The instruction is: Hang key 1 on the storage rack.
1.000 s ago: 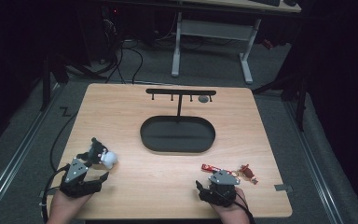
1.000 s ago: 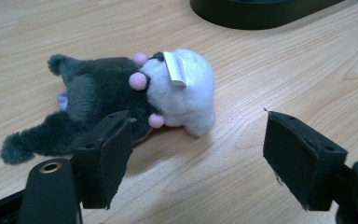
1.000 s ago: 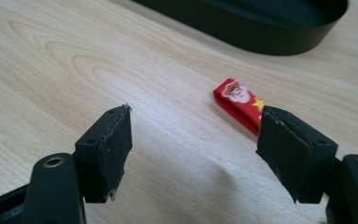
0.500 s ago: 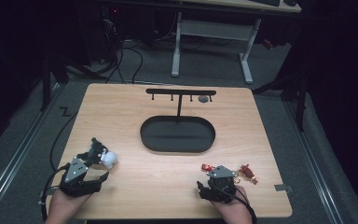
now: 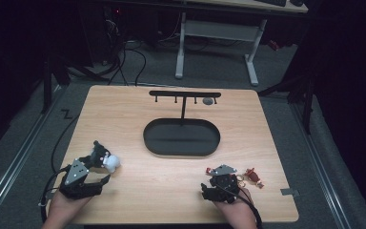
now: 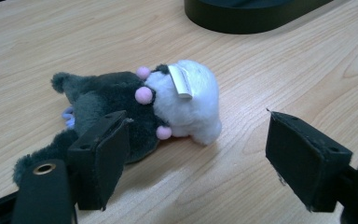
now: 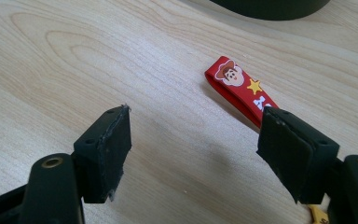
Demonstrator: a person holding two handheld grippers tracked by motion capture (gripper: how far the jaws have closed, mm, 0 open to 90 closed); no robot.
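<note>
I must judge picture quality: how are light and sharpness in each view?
High view: table lit, room around dark, plush small and soft. Left gripper view: plush sharp, even light, soft shadows. Right gripper view: strap sharp, near pads slightly soft.

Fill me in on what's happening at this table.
A person works at a wooden table with a two-jaw gripper in each hand. The left gripper is open, and a small grey and white plush toy lies on the table between and just beyond its jaws, not gripped. The right gripper is open too, beside a red strap keychain lying flat on the wood. Farther back stands a black hanger rack on an oval base. Nothing is lifted yet.
</note>
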